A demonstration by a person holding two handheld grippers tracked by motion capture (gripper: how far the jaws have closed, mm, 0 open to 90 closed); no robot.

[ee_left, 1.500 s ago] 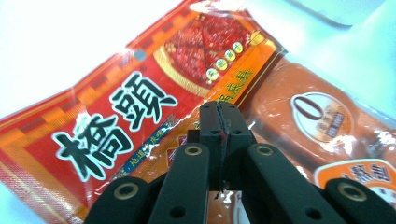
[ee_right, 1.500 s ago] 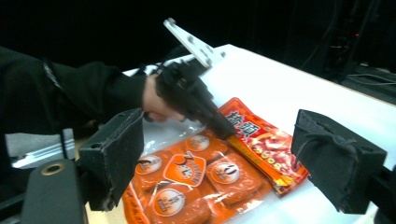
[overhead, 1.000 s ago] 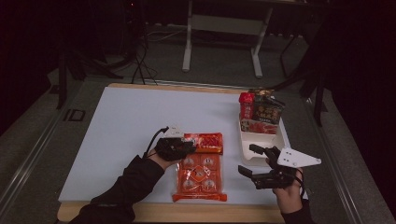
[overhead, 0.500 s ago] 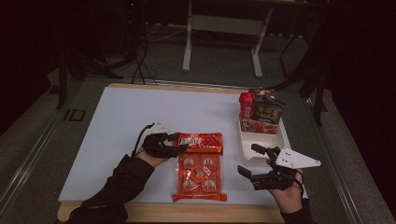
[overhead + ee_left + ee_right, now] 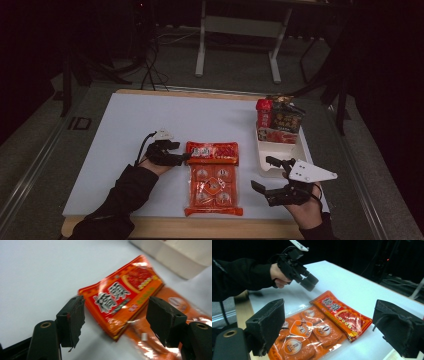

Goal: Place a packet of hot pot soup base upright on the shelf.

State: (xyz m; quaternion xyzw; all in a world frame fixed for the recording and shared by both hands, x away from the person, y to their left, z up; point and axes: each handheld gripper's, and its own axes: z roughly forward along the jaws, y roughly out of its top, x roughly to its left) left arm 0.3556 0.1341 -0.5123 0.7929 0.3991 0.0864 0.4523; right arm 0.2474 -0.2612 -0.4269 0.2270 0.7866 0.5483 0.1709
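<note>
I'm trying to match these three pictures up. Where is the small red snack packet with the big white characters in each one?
High view: the small red packet lies mid-table, across the top edge of the large orange multipack.
Left gripper view: small red packet at centre, just beyond the open tongs.
Right gripper view: small red packet at centre, running towards the lower right.
Shared landmark: the large orange multipack touching it.

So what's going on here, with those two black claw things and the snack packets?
A person at a white table holds a gripper in each hand. The left gripper sits at the end of a red packet, its jaws just opened and not pressing it. That packet lies by a larger orange pack. The right gripper hovers open and empty beside a white tray with more snack packs.
</note>
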